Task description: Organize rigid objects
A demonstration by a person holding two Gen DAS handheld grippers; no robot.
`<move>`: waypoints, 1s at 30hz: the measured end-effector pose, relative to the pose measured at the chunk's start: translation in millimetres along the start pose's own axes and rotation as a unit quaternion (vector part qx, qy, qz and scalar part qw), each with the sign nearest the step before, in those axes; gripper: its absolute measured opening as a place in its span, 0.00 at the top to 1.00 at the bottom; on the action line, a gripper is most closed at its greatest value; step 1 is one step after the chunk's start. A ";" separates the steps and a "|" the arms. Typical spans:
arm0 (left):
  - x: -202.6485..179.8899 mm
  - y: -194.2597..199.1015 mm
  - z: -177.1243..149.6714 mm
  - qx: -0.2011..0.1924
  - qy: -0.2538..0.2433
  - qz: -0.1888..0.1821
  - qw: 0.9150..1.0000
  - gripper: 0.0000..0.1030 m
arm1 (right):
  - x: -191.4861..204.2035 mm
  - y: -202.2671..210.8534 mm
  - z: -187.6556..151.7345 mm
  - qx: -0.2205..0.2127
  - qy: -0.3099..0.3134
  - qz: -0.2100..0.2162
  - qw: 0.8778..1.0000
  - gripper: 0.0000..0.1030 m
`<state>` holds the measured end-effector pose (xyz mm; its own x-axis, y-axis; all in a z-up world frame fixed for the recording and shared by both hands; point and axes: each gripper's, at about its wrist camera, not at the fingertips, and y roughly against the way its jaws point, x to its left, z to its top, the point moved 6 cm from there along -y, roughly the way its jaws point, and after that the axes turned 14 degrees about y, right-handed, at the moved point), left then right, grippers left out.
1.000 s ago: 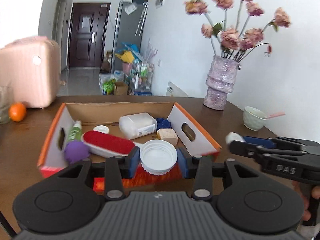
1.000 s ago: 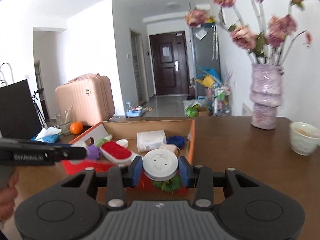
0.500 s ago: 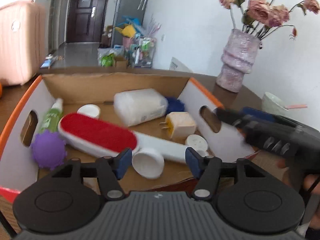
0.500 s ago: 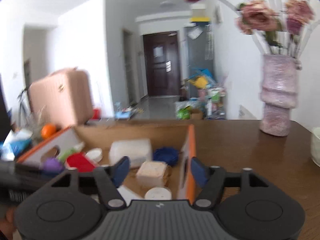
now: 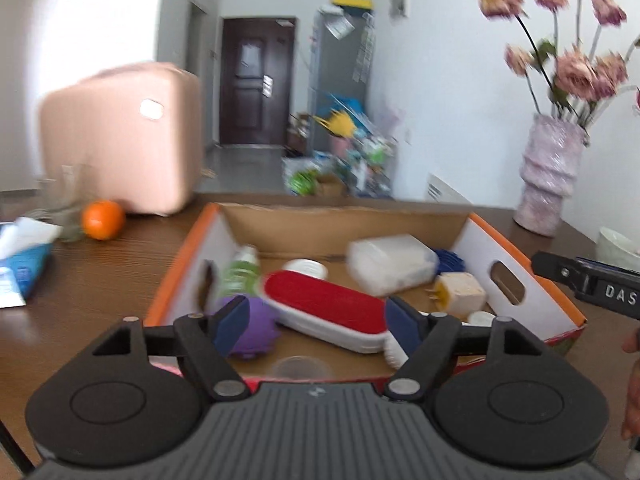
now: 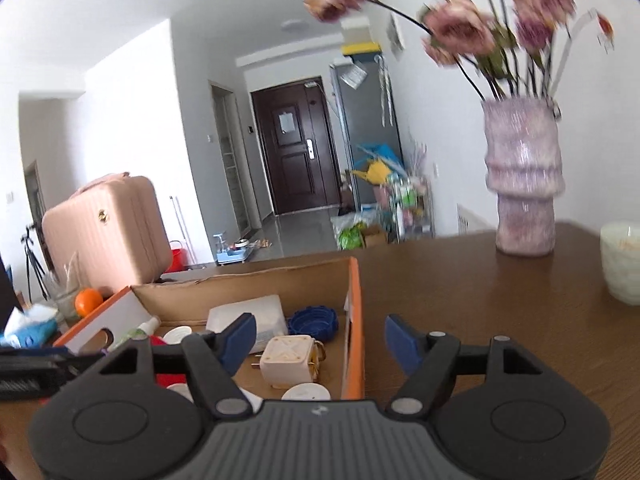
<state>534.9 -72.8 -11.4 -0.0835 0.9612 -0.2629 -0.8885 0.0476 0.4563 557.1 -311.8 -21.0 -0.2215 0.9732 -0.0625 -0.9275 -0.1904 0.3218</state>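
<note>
An orange-edged cardboard box sits on the brown table and holds several objects: a red lint brush, a purple spiky ball, a green bottle, a white plastic container, a beige plug adapter, a blue lid and white lids. My left gripper is open and empty over the box's near edge. My right gripper is open and empty over the box's right wall.
A pink vase with dried roses and a pale bowl stand on the table to the right. An orange, a glass, a tissue pack and a pink suitcase are at the left.
Both grippers let go of their white lids, which now lie in the box. Both grippers opened wide and pulled up and back from the box.
</note>
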 end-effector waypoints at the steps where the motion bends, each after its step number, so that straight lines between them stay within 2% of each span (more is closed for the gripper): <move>1: 5.2 8.6 1.1 -0.009 0.001 0.009 1.000 0.23 | 6.3 5.5 3.5 -0.007 0.006 0.002 1.000 0.31; 4: 16.4 35.8 5.0 -0.046 -0.010 0.029 0.998 0.19 | 27.6 27.9 8.5 -0.018 0.023 0.002 1.000 0.30; 6: 20.1 58.2 7.0 -0.076 -0.025 0.029 0.996 0.12 | 43.2 46.2 9.1 -0.033 0.048 0.006 0.998 0.23; 8: 22.5 78.6 8.1 -0.100 -0.032 0.019 0.994 0.04 | 58.0 65.9 10.9 -0.053 0.086 0.002 0.995 0.11; 11: 24.3 105.4 6.7 -0.123 -0.042 0.013 0.991 0.02 | 68.3 92.6 10.7 -0.064 0.104 -0.012 0.992 0.07; 14: 24.1 128.0 2.0 -0.133 -0.041 0.002 0.990 0.01 | 69.0 112.1 8.0 -0.058 0.084 0.005 0.995 0.07; 22: 31.1 187.1 -15.3 -0.150 -0.039 -0.030 0.987 0.00 | 72.2 169.2 0.0 -0.060 0.064 -0.015 0.996 0.06; 30: 52.0 238.9 -44.6 -0.146 -0.030 -0.034 0.988 0.00 | 91.3 232.1 -29.9 -0.049 -0.001 0.006 0.999 0.06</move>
<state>298.1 -23.6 46.0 -0.0011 0.9732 -0.2301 -0.9841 0.0398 0.1729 312.6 -271.0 19.7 -0.2326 0.9709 -0.0571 -0.9497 -0.2141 0.2288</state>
